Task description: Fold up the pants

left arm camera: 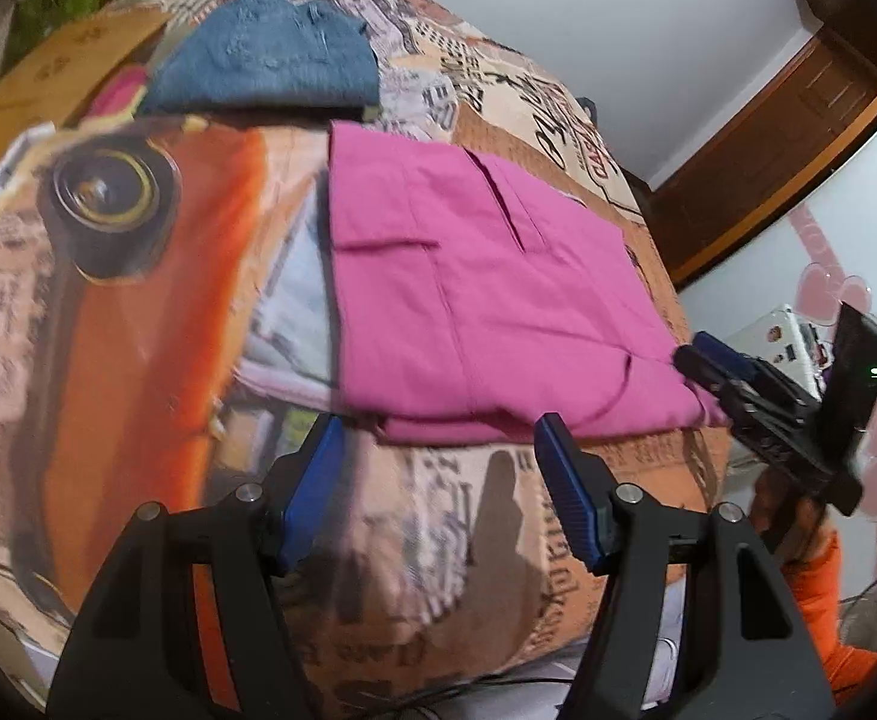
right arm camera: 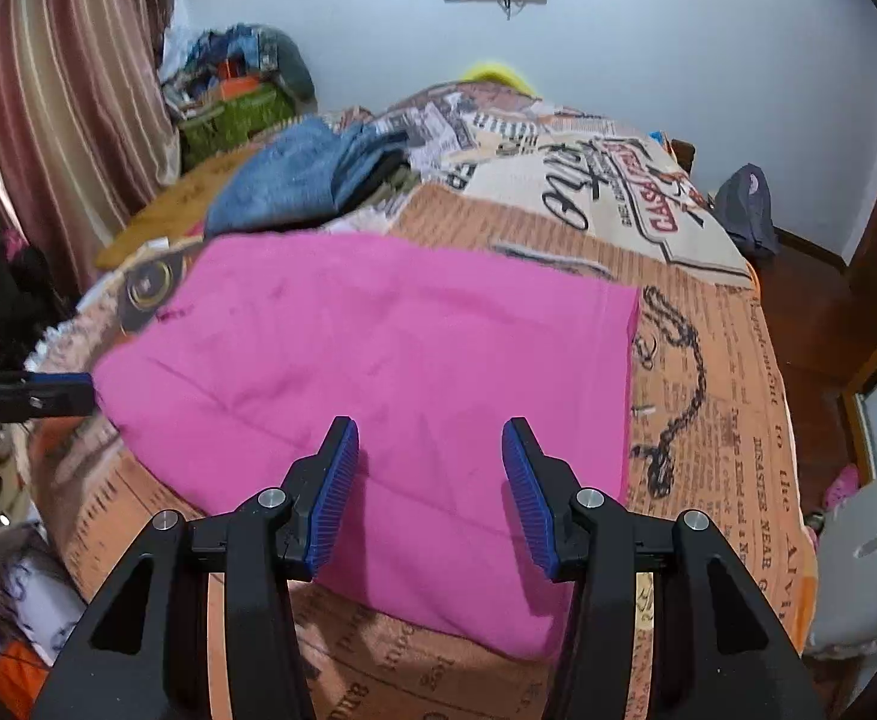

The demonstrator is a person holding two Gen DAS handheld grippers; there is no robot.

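1. Blue ribbed pads of the left claw (left arm camera: pixel 438 468) sit nearest the lens, spread wide and holding nothing, hovering over the bed just short of the near folded edge.
2. Ahead of that claw lies the pink cotton pants bundle (left arm camera: pixel 486 300), folded into a flat, thick rectangle with a pocket slit and seams showing; it rests on the printed orange-and-newsprint bedspread (left arm camera: pixel 138 330).
3. Beyond the bundle, at the far side of the bed, sits a crumpled blue denim garment (left arm camera: pixel 270 54), apart from the pants.
4. To the right of the left claw, the right claw (right arm camera: pixel 430 468) is spread and empty too, its pads poised above the pink cloth's near portion; whether they touch it I cannot tell.
5. From the right claw, the bundle's long axis appears to run left to right, with a straight edge off to its right.
6. Judging by the layers, folding looks nearly done; the right claw is nearer for any last smoothing.
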